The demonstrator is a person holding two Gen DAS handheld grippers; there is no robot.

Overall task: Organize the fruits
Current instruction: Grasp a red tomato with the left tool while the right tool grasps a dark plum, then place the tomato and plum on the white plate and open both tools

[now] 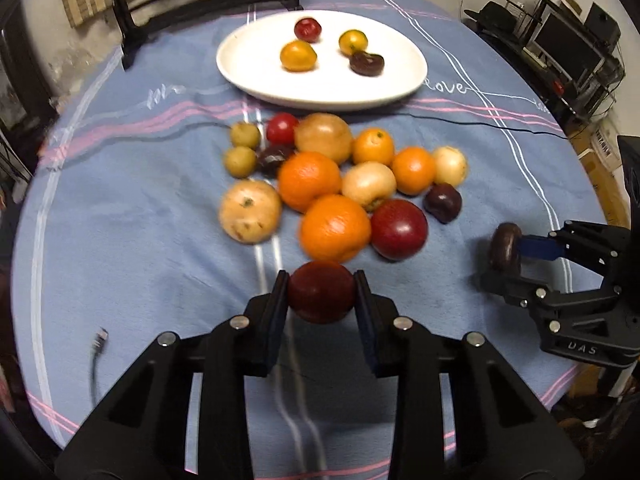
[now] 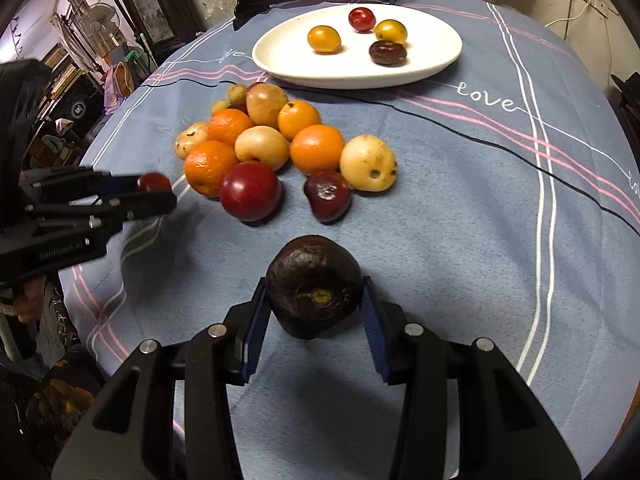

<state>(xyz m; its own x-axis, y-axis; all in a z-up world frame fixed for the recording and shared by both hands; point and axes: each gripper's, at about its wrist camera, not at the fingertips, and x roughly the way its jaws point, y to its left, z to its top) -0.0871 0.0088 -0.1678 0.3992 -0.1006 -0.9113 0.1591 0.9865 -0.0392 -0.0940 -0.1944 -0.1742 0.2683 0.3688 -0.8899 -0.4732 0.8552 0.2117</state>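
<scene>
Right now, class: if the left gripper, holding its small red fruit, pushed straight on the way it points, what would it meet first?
Probably the nearest orange at the front of the pile, just beyond the small red fruit in the left gripper; the gripper's height is hard to judge.

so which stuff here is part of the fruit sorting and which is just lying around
In the job:
- white plate with four small fruits
- fruit pile on the cloth
- red fruit in the left gripper
- dark fruit in the right gripper

Lying about:
- black cable
- loose plug
- chair
</scene>
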